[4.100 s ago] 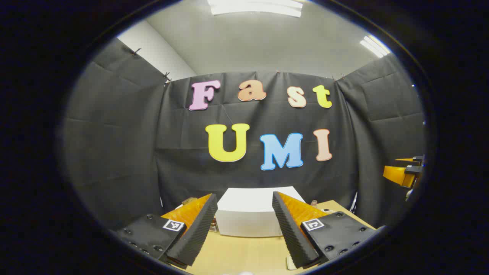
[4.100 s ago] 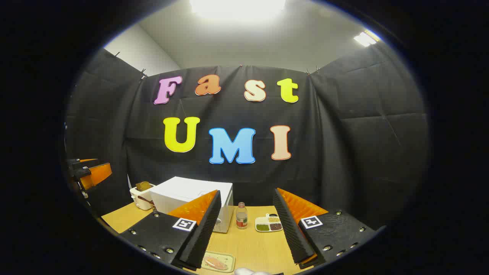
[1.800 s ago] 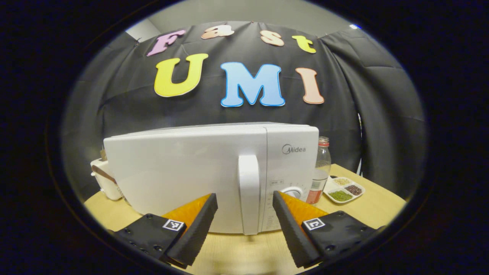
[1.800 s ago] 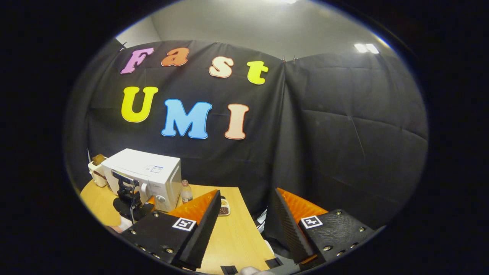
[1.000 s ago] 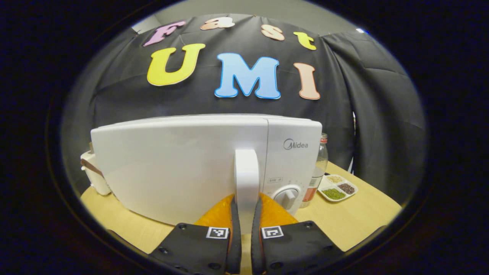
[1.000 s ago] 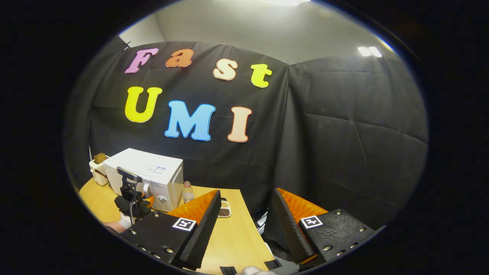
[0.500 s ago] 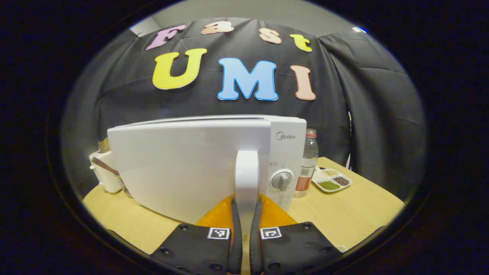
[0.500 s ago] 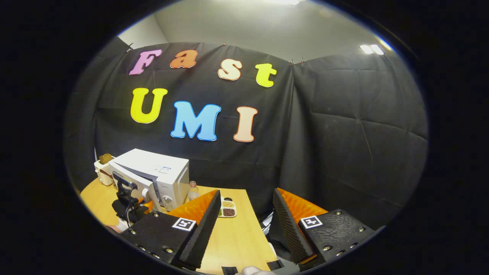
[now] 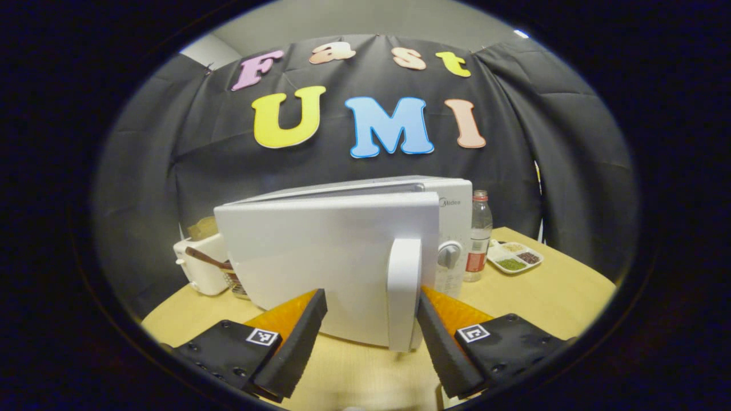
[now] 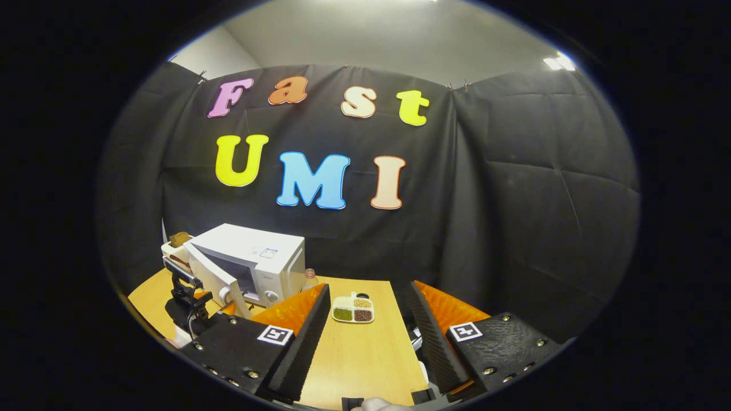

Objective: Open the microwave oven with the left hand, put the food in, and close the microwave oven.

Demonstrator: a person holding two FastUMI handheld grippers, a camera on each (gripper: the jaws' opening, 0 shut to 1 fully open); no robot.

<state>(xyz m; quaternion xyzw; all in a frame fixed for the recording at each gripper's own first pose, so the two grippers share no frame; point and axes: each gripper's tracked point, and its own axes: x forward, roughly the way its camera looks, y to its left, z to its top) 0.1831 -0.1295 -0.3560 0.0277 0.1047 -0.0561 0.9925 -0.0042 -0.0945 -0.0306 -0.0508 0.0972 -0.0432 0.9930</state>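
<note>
Both the left gripper (image 9: 366,337) and right gripper (image 10: 365,334) had ridged wedge fingers on black screwed blocks bearing square black-and-white markers.

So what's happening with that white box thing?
That's a microwave on a wooden table. Its door is swung partly open. The left tongs are open, with the door handle between the fingers, near one of them. The right tongs hang open over the table, holding nothing.

Left gripper view faces the microwave (image 9: 342,257) closely; right gripper view sees it (image 10: 251,265) from farther right.
</note>
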